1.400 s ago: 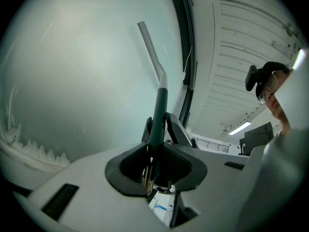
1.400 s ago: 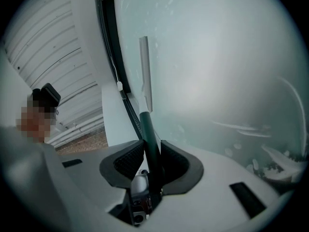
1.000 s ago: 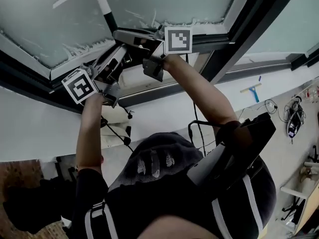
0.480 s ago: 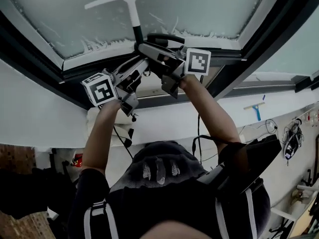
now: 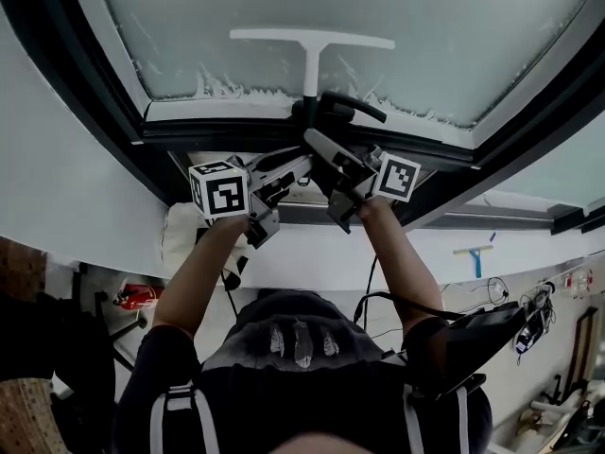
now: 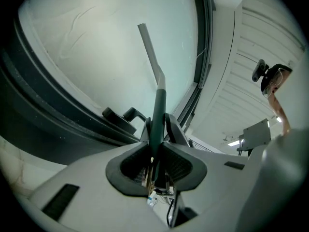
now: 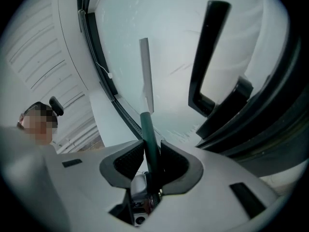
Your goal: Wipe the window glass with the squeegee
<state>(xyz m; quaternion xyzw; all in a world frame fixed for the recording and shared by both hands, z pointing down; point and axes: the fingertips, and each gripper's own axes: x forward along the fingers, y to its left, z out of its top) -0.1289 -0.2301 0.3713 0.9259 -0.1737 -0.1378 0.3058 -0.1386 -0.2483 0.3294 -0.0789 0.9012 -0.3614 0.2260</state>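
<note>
A white T-shaped squeegee (image 5: 311,41) lies flat against the window glass (image 5: 397,36), its blade level and its dark handle running down to both grippers. My left gripper (image 5: 284,170) and right gripper (image 5: 319,142) are both shut on that handle, side by side below the pane. In the left gripper view the dark green handle (image 6: 157,115) passes between the jaws and ends in the grey blade (image 6: 148,50). The right gripper view shows the same handle (image 7: 149,139) clamped, blade (image 7: 145,71) on the glass. A line of white foam (image 5: 236,90) sits along the pane's lower edge.
A black window frame (image 5: 85,93) surrounds the pane, and a black window handle (image 7: 205,57) sticks out close to the right gripper. A white sill and wall (image 5: 57,197) lie below. A second squeegee with a blue handle (image 5: 475,256) lies on the floor at the right.
Both grippers and the squeegee have shifted right across the pane, and the blade has turned from tilted to level. The view has swung with them.
</note>
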